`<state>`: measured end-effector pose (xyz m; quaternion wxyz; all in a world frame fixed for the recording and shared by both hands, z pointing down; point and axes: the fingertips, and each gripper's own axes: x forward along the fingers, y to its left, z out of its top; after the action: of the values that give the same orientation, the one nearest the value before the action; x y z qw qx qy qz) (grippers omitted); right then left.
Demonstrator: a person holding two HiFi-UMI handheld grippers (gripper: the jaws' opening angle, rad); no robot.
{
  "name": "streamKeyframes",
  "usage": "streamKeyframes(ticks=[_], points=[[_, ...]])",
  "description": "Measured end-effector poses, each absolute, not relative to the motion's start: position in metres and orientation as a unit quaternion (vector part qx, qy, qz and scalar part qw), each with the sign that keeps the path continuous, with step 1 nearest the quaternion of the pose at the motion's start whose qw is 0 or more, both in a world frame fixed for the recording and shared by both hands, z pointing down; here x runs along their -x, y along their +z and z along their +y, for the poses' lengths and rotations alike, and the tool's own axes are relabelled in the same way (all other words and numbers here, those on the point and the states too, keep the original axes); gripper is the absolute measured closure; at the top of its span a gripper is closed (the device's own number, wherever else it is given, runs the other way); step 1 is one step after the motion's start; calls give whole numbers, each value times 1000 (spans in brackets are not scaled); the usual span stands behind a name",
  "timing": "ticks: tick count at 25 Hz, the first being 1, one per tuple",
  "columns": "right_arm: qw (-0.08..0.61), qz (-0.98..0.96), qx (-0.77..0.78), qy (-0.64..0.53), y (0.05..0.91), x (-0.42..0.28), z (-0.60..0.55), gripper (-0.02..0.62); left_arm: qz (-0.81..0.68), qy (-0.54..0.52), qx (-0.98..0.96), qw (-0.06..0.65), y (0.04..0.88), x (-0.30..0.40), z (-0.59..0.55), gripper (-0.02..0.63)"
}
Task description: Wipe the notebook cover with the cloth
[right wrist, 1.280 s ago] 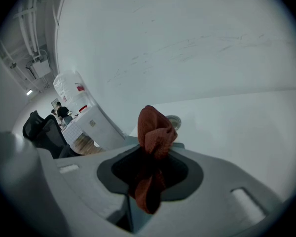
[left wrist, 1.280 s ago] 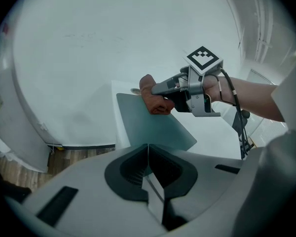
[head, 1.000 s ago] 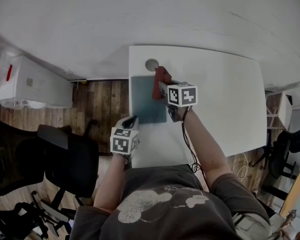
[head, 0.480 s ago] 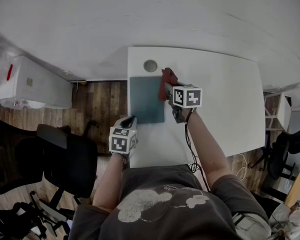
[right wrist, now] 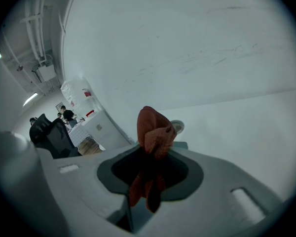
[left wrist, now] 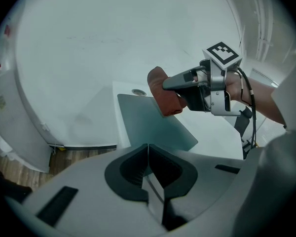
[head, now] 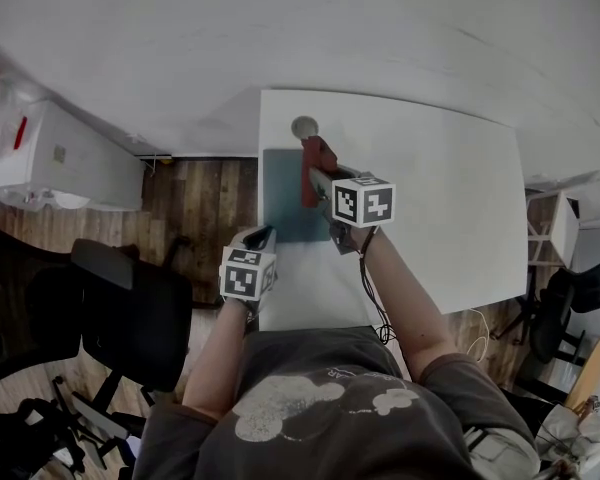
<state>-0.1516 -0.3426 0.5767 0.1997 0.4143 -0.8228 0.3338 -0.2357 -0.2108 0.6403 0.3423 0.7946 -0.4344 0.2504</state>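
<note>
White table (head: 440, 188): right gripper (right wrist: 149, 168) clamps a red cloth (right wrist: 154, 127) on the grey notebook (head: 283, 198); left gripper (left wrist: 148, 168) pinched together, empty.

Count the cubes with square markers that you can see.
2. One cube rides on the left gripper at the notebook's near-left corner; the other cube on the right gripper, which clamps the cloth over the notebook. None looks hidden.

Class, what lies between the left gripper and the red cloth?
A bare stretch of the notebook cover, seen in the left gripper view.
</note>
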Motion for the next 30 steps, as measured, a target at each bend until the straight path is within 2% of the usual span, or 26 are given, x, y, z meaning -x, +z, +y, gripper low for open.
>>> streamKeyframes(ticks=[16, 24, 30], points=[[194, -845, -341, 364, 589, 238, -312, 489, -419, 252, -801, 345, 638, 236, -203, 600], [232, -842, -348, 340, 607, 244, -307, 489, -416, 246, -804, 348, 638, 238, -201, 598], [229, -840, -357, 339, 608, 237, -307, 489, -421, 240, -808, 335, 641, 241, -204, 600]])
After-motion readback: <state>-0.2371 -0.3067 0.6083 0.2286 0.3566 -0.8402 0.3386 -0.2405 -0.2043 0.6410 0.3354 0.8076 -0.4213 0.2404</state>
